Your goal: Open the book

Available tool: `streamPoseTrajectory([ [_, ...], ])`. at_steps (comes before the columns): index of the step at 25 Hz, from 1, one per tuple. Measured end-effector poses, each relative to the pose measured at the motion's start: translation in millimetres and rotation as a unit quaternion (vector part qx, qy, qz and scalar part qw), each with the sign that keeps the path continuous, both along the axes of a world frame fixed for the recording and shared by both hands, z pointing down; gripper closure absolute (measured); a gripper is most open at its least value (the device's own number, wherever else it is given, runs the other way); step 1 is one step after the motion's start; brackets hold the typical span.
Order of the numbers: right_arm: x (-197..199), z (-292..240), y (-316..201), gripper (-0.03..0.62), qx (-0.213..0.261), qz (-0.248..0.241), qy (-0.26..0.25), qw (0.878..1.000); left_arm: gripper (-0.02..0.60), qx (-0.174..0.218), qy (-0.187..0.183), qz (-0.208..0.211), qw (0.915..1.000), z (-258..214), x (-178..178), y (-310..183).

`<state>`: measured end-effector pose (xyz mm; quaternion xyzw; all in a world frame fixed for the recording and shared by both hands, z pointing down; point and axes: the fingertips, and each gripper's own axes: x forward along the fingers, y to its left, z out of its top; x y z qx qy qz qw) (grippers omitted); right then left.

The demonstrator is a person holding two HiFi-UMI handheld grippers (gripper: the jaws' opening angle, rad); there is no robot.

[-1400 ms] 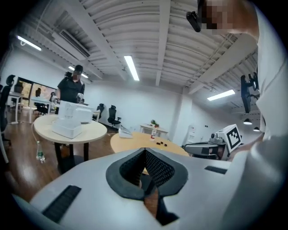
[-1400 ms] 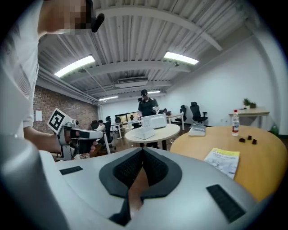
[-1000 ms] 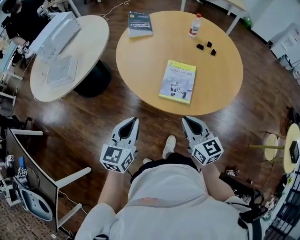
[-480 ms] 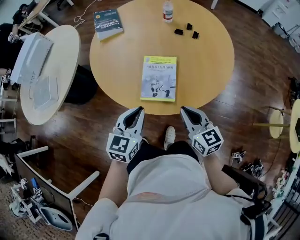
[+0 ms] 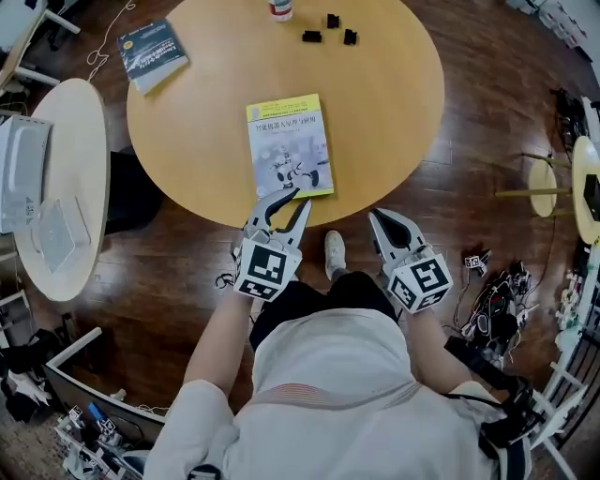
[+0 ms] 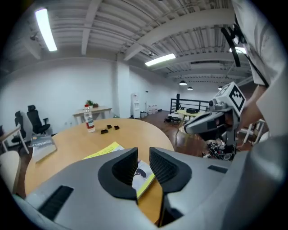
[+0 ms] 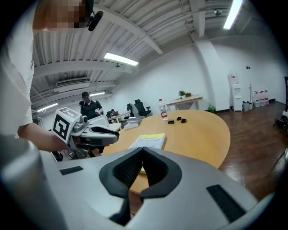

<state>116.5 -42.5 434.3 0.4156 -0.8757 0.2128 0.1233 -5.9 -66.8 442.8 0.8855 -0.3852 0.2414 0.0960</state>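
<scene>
A yellow-covered book [image 5: 288, 145] lies closed on the round wooden table [image 5: 394, 112], near its front edge. My left gripper [image 5: 287, 202] reaches over that edge at the book's near corner. Its jaws have just been opening and stand apart with nothing pressed between them. In the left gripper view the book [image 6: 106, 151] shows through the gap of the left gripper [image 6: 143, 156]. My right gripper [image 5: 379, 218] hangs shut just off the table's rim, right of the book, holding nothing. The right gripper view shows the right gripper [image 7: 143, 151] shut, the book [image 7: 148, 141] ahead, and the left gripper [image 7: 112, 135].
A dark blue book [image 5: 153, 54] lies at the table's far left. A bottle [image 5: 280, 9] and small black pieces [image 5: 328, 28] sit at the far side. A white round table [image 5: 56, 187] stands to the left; a small stand [image 5: 544, 183] and cables [image 5: 497, 305] are at the right.
The table has come closer. Both grippers have moved forward to its near rim. The left one has reached the book's near corner and its jaws have opened; the right stays shut.
</scene>
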Motion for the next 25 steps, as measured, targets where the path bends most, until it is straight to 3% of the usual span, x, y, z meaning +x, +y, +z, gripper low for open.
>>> streamPoseTrajectory([
  [5, 19, 20, 10, 0.589, -0.019, 0.031, 0.005, 0.999, 0.48, 0.006, -0.076, 0.06, 0.9953, 37, 31, -5],
  [9, 37, 41, 14, 0.589, -0.037, 0.052, 0.009, 0.998, 0.48, 0.021, -0.153, 0.088, 0.984, 75, 59, -11],
  [12, 47, 57, 21, 0.589, -0.051, 0.061, 0.009, 0.997, 0.475, 0.01, -0.19, 0.098, 0.9769, 107, 70, -11],
  [25, 63, 84, 34, 0.589, -0.08, 0.072, 0.0, 0.994, 0.463, 0.002, -0.245, 0.089, 0.9655, 148, 79, -16],
])
